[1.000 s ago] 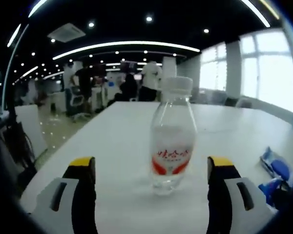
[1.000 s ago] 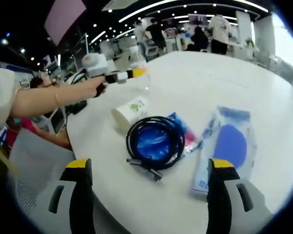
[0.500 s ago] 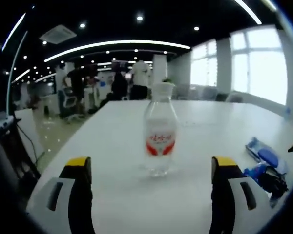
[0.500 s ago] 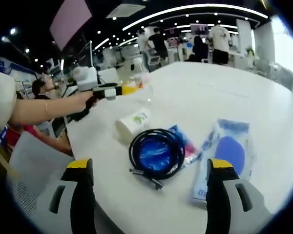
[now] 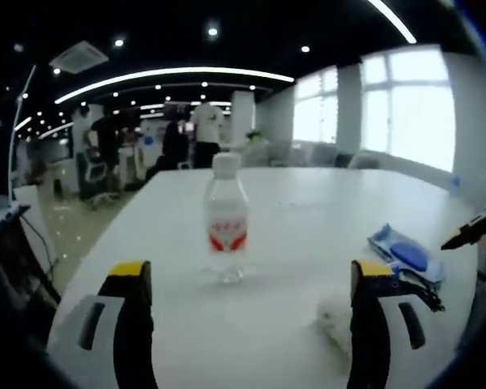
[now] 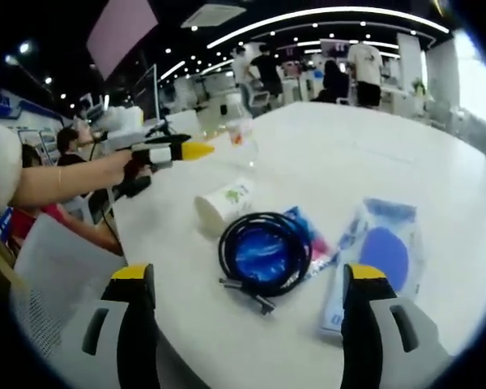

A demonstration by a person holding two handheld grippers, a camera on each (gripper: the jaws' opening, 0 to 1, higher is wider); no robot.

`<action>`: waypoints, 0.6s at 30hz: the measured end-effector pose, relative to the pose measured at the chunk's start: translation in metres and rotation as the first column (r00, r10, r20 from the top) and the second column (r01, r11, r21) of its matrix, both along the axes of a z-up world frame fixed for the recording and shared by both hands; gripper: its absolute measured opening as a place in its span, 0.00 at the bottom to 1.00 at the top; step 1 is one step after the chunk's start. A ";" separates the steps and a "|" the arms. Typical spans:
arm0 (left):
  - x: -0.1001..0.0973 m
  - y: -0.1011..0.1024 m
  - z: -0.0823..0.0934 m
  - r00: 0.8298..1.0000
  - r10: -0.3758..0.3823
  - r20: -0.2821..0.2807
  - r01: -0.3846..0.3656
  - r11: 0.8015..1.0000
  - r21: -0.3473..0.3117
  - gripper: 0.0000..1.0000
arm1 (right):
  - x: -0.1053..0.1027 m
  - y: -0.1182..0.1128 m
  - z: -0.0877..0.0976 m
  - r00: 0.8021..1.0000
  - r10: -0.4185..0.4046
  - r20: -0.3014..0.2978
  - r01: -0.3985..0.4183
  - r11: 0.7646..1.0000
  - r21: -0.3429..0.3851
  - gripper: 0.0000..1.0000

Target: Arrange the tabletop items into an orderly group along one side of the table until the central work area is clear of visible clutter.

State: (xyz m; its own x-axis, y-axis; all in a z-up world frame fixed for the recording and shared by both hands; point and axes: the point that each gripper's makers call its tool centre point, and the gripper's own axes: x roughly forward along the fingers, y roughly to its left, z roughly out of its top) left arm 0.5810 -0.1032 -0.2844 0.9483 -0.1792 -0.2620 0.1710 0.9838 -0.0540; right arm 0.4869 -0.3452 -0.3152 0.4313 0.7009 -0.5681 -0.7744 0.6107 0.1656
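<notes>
In the left gripper view, the left gripper is seen with its two yellow-tipped jaws spread wide and nothing held between them. Beyond the jaws, at about 12 o'clock from them, one clear water bottle with a white cap and a red label is stood upright on the white table, well apart from both jaws. One white tissue pack is lain near the right jaw, at roughly 4 o'clock from the bottle. At 3 o'clock, one blue-and-clear packet is seen on the table. Several people are stood far off at 11 o'clock.

In the right gripper view, the right gripper is likewise released, with its two jaws held wide apart and empty. Nearest, one coiled black cable is lain over one blue pouch. At 3 o'clock from the coil, the blue-and-clear packet is lain flat, close beside the pouch. At 11 o'clock from the coil, the tissue pack is lain on its side, just beside it. Farther off at 12 o'clock, the bottle is stood apart. The left gripper is held over the table edge by one hand, short of the bottle.
</notes>
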 end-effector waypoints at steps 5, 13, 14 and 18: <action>-0.014 -0.019 0.001 0.997 -0.078 -0.020 0.078 0.997 -0.015 0.99 | -0.001 0.000 0.000 1.000 0.002 0.004 -0.002 1.000 -0.007 0.95; -0.035 -0.048 -0.002 0.979 -0.202 -0.036 0.203 0.979 0.026 0.99 | 0.000 0.000 0.000 1.000 0.001 0.011 0.000 1.000 -0.016 0.95; -0.036 -0.050 -0.003 0.977 -0.207 -0.039 0.209 0.978 0.027 0.99 | 0.000 -0.001 -0.001 1.000 0.001 0.012 -0.001 1.000 -0.020 0.95; -0.044 -0.060 -0.011 0.970 -0.237 -0.061 0.239 0.971 0.030 0.98 | 0.000 -0.002 -0.003 1.000 0.002 0.011 -0.001 1.000 -0.030 0.95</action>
